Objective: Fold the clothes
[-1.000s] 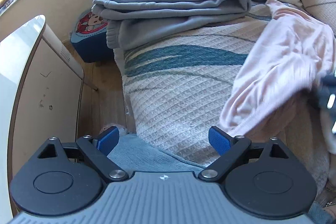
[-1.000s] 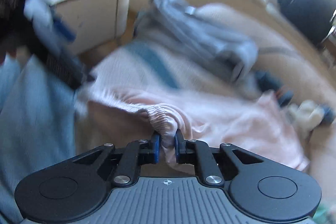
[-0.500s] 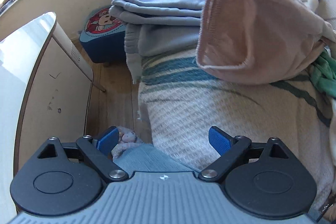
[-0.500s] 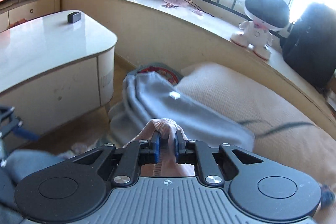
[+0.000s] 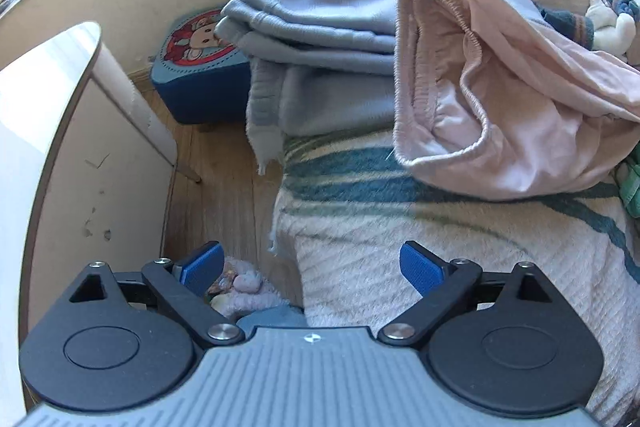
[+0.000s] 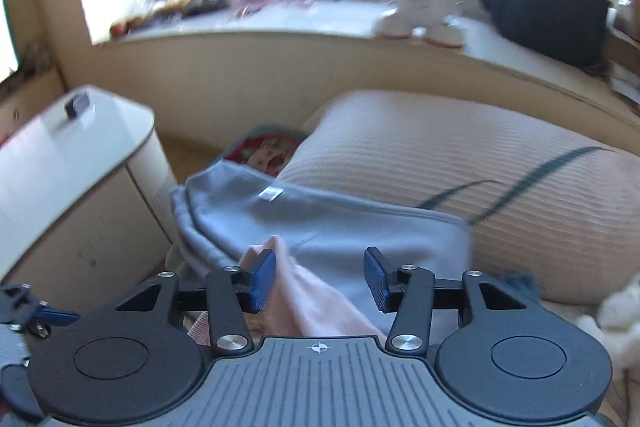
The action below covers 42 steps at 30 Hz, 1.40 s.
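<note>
The right tool (image 6: 320, 277), low in the centre of its view, has just been opening: its blue pads stand apart, and the pink garment (image 6: 316, 303) lies loose between them, brushing the left pad only. The left tool (image 5: 312, 267) is released as well, jaws wide over the striped bed cover (image 5: 400, 227) with nothing between them. In the left view the pink garment (image 5: 500, 99) lies crumpled at the upper right, draped partly over the folded grey clothes (image 5: 320, 27) stacked at upper centre. A white table (image 5: 60, 147) fills the left edge.
</note>
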Motion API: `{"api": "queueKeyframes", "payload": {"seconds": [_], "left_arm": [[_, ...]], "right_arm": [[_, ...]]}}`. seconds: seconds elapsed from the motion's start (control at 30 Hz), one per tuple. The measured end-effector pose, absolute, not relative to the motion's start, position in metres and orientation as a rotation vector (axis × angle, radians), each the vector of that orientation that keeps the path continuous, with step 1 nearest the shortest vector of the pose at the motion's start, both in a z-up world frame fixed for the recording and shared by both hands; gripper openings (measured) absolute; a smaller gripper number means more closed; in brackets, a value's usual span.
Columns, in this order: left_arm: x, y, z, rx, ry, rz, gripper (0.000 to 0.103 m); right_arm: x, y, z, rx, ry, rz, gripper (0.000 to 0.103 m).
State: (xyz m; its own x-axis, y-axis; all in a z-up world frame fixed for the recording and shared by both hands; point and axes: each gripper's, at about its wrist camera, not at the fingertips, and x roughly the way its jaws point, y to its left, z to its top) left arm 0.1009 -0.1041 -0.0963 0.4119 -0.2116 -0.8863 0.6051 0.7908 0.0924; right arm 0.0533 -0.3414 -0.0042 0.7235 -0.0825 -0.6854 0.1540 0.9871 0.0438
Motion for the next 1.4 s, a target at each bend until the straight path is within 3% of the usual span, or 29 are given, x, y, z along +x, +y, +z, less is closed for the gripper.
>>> {"api": "queueKeyframes", "payload": {"seconds": [0.3,0.67,0.73,0.93,1.07,1.33,1.4], "left_arm": [[0.112,-0.141,-0.073,0.380,0.936,-0.631,0.096],[0.121,-0.183,-0.059,0.275,0.716,-0.788,0.092],[0.126,-0.186,-0.058,0.238,0.704,-0.805,0.088],[0.141,-0.195,-0.074,0.224,0.777,-0.834,0.040],[0.145,-0.192,-0.077,0.171,0.795,-0.857,0.033],[0.151,-0.182,-0.065,0.075,0.795,-0.876,0.031],[0.152,-0.187,-0.069,0.074,0.815,-0.879,0.024]], "right_arm": [[-0.006,-0.342,-0.013,0.018,0.781,-0.163,0.049],[0.023,-0.350,-0.011,0.101,0.722,-0.072,0.049],[0.034,-0.356,-0.001,0.118,0.694,-0.044,0.049],[0.048,-0.361,-0.005,0.105,0.712,-0.083,0.049],[0.051,-0.361,-0.013,0.101,0.734,-0.081,0.049],[0.059,-0.360,-0.015,0.105,0.727,-0.067,0.049],[0.059,-0.360,-0.016,0.107,0.726,-0.070,0.049]]}}
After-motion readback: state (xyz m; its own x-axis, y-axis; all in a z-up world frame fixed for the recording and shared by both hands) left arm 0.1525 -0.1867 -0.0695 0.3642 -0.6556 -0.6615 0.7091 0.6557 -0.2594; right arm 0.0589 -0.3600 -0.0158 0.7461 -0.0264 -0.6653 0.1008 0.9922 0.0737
